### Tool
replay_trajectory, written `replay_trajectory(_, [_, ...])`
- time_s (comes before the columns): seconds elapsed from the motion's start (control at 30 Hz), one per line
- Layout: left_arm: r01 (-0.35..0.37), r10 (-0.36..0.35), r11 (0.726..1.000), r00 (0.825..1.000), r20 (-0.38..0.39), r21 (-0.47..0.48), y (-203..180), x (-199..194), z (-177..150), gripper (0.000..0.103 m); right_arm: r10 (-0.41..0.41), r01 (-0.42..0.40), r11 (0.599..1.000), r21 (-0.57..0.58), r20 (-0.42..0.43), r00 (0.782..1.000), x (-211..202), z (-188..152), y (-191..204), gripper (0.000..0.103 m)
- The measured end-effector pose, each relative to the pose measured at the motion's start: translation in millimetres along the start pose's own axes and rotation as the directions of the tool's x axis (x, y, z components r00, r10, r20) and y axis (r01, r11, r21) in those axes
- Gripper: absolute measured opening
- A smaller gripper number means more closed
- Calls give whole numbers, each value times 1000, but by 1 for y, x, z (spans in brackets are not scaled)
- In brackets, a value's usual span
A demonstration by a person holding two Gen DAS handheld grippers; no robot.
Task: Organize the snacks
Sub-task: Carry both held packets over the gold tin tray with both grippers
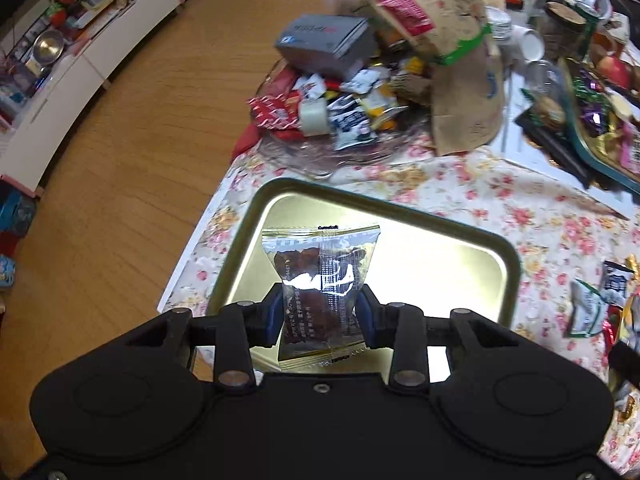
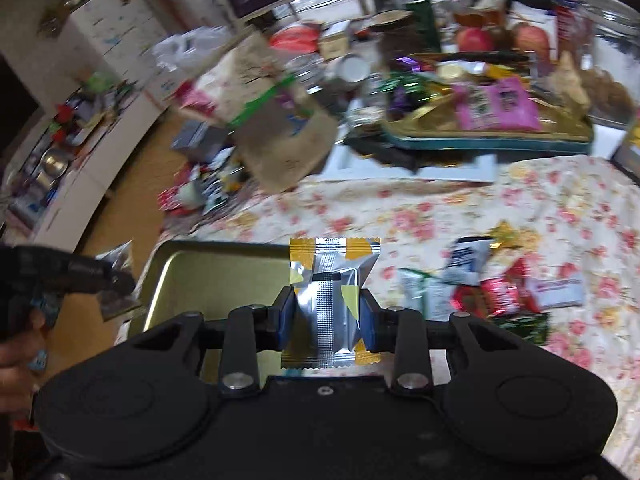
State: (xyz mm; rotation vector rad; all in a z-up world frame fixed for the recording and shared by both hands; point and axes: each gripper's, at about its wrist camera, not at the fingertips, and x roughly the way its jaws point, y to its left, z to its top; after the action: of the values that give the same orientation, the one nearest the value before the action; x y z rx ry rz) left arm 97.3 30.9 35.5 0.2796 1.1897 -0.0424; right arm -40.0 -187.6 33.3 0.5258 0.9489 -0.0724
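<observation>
Left fingers [image 1: 320, 314]: half-open, clamped on clear dark-filled sachet [image 1: 320, 280].
Right fingers [image 2: 326, 314]: narrowed on silver-yellow foil sachet [image 2: 330, 300].
Risk: sachets may be slipped short of the gold metal tray [image 1: 440, 256] beneath, since the wrappers are slick.

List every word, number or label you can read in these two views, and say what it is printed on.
None can be read.
Clear packet of dark snack in the left gripper: white characters, too small.
Silver and yellow foil packet in the right gripper: no readable print.
Grey box, brown paper bag, pink packet: blurred.
</observation>
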Motion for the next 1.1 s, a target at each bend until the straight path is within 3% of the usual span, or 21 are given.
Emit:
replay_trajectory(0.13, [22,-23,1000,996,-82,-14,17,27,2,46,59,-61,997,-36,-42,997,15,-8,23,35])
replay_trajectory(0.23, [79,-84,996,989,-125,-49,33,38,6,46,85,-88,995,-48,-66,994,23,-12,38,36])
replay_trajectory(0.3, [91,-101,992,988,-120,-84,45,41,8,46,99,-103,994,-45,-85,991,29,-14,43,36])
replay_trajectory(0.47, [25,-37,994,993,-111,-106,53,47,8,46,112,-119,992,-49,-120,986,39,-21,56,36])
replay_trajectory(0.7, [135,-148,986,979,-138,-101,44,49,8,47,118,-133,985,-107,-136,984,48,-28,76,36])
replay_trajectory(0.87, [94,-101,993,990,-98,-73,36,43,8,50,121,-140,980,-138,-138,983,49,-32,81,37])
replay_trajectory(1.1, [130,-141,986,983,-117,-103,40,46,8,50,156,-174,975,-139,-133,979,50,-30,84,39])
